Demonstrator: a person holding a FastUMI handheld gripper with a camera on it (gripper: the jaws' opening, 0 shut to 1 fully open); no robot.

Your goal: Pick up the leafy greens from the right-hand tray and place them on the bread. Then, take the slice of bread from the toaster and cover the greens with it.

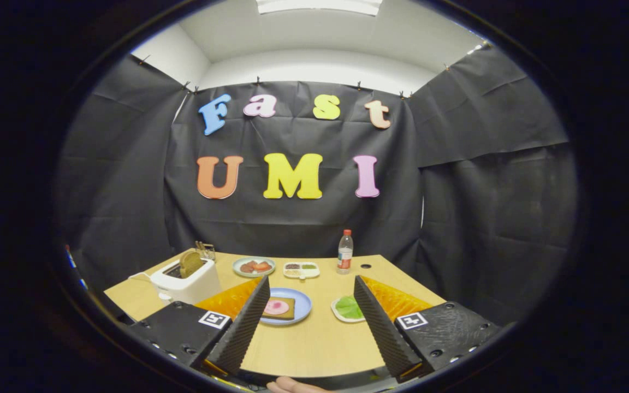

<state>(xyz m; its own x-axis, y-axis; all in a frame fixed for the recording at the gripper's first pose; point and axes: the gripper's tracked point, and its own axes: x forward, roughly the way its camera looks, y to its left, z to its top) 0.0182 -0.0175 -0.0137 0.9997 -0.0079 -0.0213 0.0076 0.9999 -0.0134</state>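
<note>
Above the counter (pixel 314 344), jaws spread and empty, with bread (pixel 279 308) on the plate (pixel 303 305) and leafy greens (pixel 350 307) just ahead.

The claw (pixel 311 287) stands wide apart: two wedge-shaped ribbed fingers (pixel 244 323) on blocky housings, each bearing a square black-and-white marker tag (pixel 214 319) and small round screws (pixel 189 349)

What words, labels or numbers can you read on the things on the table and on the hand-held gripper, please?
None can be read.
Bottle: it has a label band, too small to read.
Hand-held gripper: its square markers show black-and-white patterns, no words; its fingers stand open above the table, with the blue plate just ahead between them.
Toaster: no writing visible.
</note>
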